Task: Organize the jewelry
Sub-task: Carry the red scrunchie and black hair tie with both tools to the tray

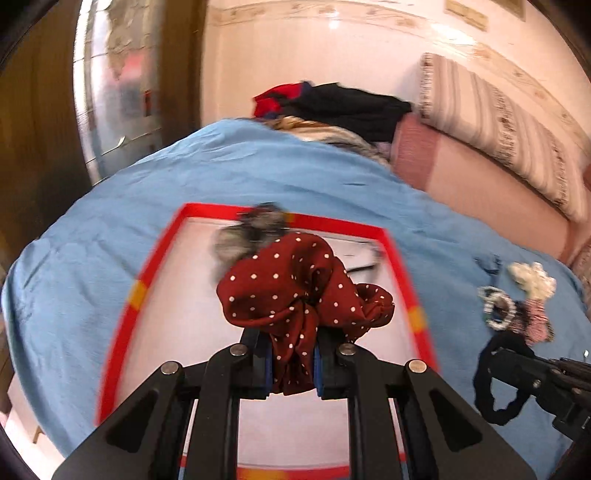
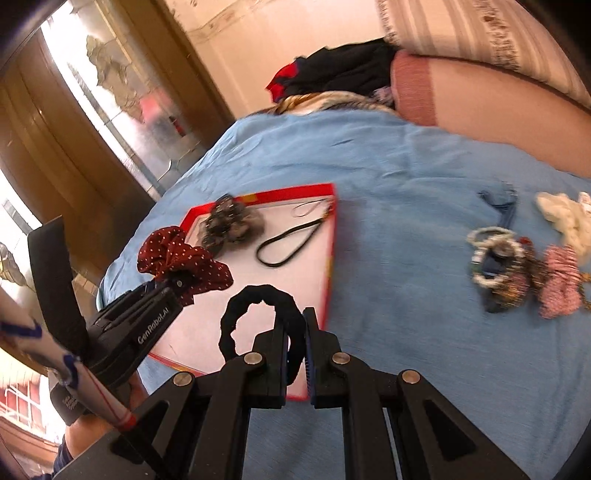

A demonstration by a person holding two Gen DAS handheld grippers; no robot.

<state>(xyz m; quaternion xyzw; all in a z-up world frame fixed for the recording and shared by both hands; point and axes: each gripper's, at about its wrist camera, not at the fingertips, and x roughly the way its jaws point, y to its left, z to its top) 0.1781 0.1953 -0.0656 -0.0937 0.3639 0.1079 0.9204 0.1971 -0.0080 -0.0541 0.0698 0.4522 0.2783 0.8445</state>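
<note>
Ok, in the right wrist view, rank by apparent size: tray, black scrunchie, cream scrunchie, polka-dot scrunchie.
1. Tray
2. Black scrunchie and polka-dot scrunchie look alike, both lifted nearer the camera, so unranked
3. Cream scrunchie

A blue-sheeted bed (image 2: 388,177) carries a red-rimmed tray (image 2: 332,236), loose hair accessories (image 2: 517,269), piled clothes (image 2: 343,70) and pillows (image 2: 480,99).

A bed covered by a blue sheet (image 1: 221,173) fills most of the room. Along its far edge lies a pink bolster (image 1: 424,155), with a striped cushion (image 1: 498,122) leaning on the cream wall (image 1: 295,55) behind it. A decorated border (image 1: 332,11) runs along that wall. A heap of dark and red clothes (image 1: 332,103) sits at the bed's far edge. To the left stands a brown wooden wardrobe (image 2: 55,155) with a mirrored door (image 1: 118,81) catching bright light.
</note>
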